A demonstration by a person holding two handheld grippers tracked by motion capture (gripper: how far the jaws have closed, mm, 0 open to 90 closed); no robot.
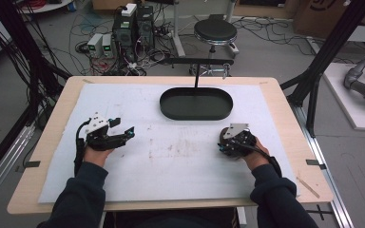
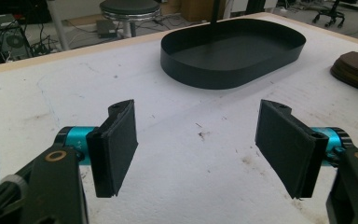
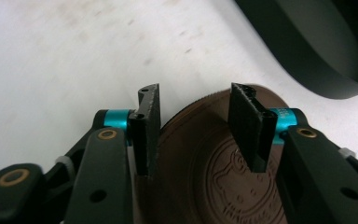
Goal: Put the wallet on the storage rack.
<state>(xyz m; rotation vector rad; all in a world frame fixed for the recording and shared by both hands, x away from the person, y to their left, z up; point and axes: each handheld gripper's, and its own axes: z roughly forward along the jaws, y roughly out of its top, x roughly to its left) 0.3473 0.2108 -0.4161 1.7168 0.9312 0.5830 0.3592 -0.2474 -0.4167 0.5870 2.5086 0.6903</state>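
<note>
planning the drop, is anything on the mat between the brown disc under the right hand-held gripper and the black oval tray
Nothing visible does. The brown disc lies under the open right hand-held gripper, and only bare white mat separates it from the black oval tray.

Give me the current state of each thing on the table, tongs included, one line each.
Left tongs: open wide, nothing between the jaws, over bare mat.
Right tongs: open, jaws apart over the brown disc, not clamped on it.
Brown disc: lying flat on the mat, embossed face up, beside the tray.
Black oval tray: empty, upright, at the far middle of the mat.
White mat: flat, stained near its middle.
</note>
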